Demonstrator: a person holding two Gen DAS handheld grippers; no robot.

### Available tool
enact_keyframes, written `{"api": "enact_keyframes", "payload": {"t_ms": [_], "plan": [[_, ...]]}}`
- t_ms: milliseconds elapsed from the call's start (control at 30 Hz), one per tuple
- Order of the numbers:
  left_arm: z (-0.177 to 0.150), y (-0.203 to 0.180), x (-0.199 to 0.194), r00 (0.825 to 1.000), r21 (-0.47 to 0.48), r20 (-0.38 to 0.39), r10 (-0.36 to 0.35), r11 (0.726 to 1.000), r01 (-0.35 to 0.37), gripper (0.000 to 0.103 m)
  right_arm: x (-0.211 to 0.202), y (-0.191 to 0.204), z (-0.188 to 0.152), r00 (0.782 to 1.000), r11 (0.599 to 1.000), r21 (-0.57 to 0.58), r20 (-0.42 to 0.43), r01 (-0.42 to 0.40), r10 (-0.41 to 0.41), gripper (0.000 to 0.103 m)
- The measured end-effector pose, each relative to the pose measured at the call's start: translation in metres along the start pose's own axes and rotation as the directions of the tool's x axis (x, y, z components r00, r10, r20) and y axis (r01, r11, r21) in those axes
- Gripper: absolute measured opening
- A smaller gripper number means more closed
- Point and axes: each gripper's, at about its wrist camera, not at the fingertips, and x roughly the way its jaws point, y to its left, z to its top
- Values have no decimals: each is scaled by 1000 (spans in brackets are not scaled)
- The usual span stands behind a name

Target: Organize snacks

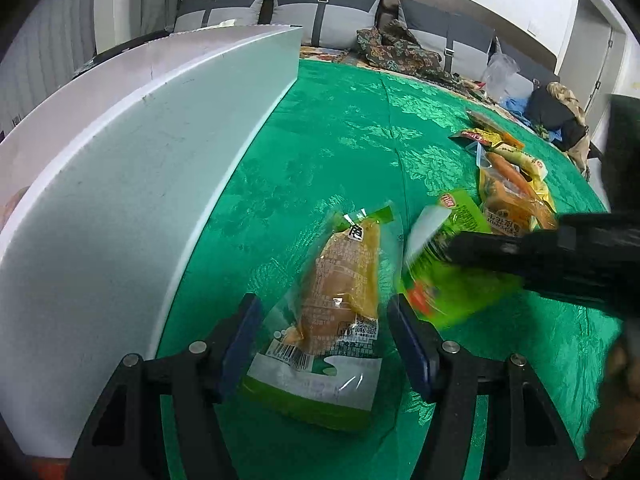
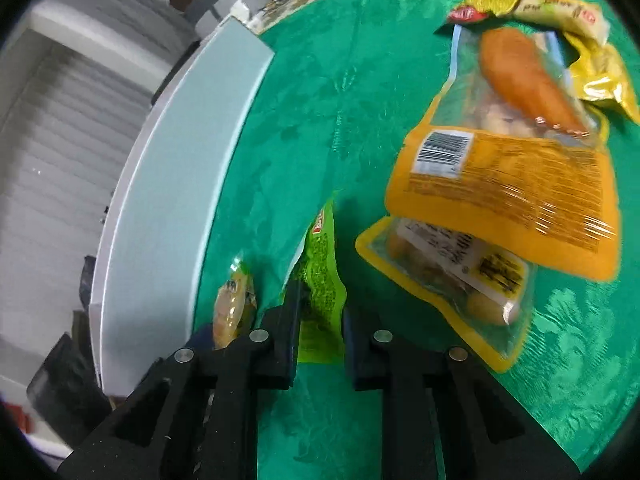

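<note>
1. The surface is covered with a green patterned cloth point(image 1: 352, 128), shiny, with a leaf design.
2. A white box point(image 1: 132, 168) stands on the cloth along its left side.
3. A clear packet with a yellow snack point(image 1: 340, 300) lies flat on the cloth, near the box.
4. A pile of yellow and orange packets point(image 2: 512, 152) lies further right, the packets overlapping each other.
5. A dark patterned fabric point(image 1: 400, 50) lies at the far edge.

Green leaf-patterned tablecloth point(image 1: 360, 128), white box point(image 1: 120, 160)
</note>
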Motion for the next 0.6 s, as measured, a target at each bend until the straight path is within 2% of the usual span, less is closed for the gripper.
{"api": "enact_keyframes", "payload": {"t_ms": [133, 233, 300, 333, 400, 433, 467, 500, 533, 567, 600], "plan": [[0, 1, -1, 1000, -15, -1, -9, 1000, 9, 64, -38, -1, -13, 993, 993, -21, 12, -117, 117, 16], [1, 1, -1, 1000, -15, -1, -14, 1000, 14, 64, -83, -27, -28, 985, 986, 19, 43, -168, 168, 16], [0, -1, -1, 1000, -11, 0, -15, 1000, 15, 64, -113, -55, -33, 986, 988, 50, 80, -147, 143, 16], [0, -1, 0, 1000, -7, 0, -14, 1000, 14, 64, -131, -70, -32, 989, 993, 56, 105, -106, 100, 16], [0, -4, 0, 1000, 1, 2, -14, 1000, 14, 64, -164, -93, -27, 985, 998, 24, 161, 51, -55, 16], [0, -6, 1, 1000, 8, 3, -12, 1000, 12, 64, -179, -97, -22, 960, 976, -42, 196, 213, -201, 16], [0, -7, 1, 1000, 14, 4, -11, 1000, 11, 64, -187, -94, -21, 913, 922, -121, 238, 367, -332, 16], [0, -8, 1, 1000, 19, 5, -9, 1000, 8, 64, -191, -86, -22, 828, 804, -239, 306, 544, -469, 16], [0, -9, 2, 1000, 24, 5, -6, 1000, 6, 64, -190, -82, -24, 791, 739, -299, 333, 604, -512, 17], [-1, -10, 2, 1000, 30, 5, -4, 1000, 4, 64, -187, -81, -26, 781, 701, -347, 332, 623, -529, 21], [-1, -10, 1, 1000, 33, 5, -4, 999, 4, 64, -181, -79, -28, 798, 706, -373, 306, 603, -519, 22]]}}
